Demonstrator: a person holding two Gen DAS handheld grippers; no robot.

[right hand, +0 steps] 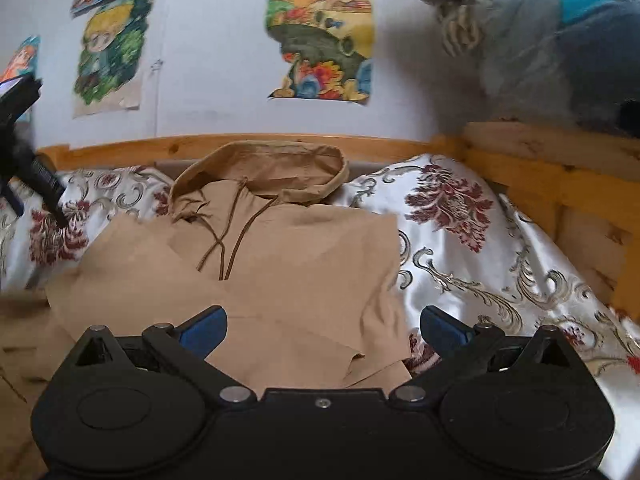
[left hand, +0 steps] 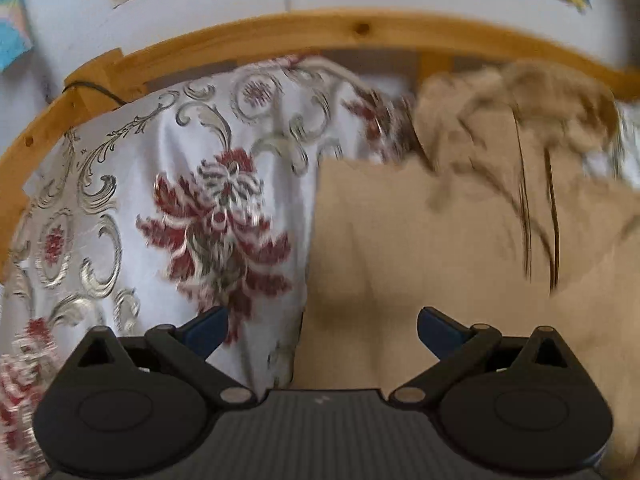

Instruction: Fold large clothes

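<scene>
Both sets of fingers are spread wide and grip nothing; between the right gripper (right hand: pixel 323 326) fingertips lies the tan hoodie (right hand: pixel 280 272), sleeves folded in, on the floral bedspread (right hand: pixel 480 248). The left gripper (left hand: pixel 323 326) straddles its left edge; beyond lie the drawstrings (right hand: pixel 228 236) and hood (right hand: pixel 264 172). I judge the next fold wants both grippers pinching matching corners, lifting evenly.

— What do the grippers look like?
— The left gripper (left hand: pixel 323 330) and right gripper (right hand: pixel 324 330) match: black plastic bodies, round hubs, silver pivot screws, blue fingertip pads (right hand: pixel 205 327), ribbed centre plate.
</scene>
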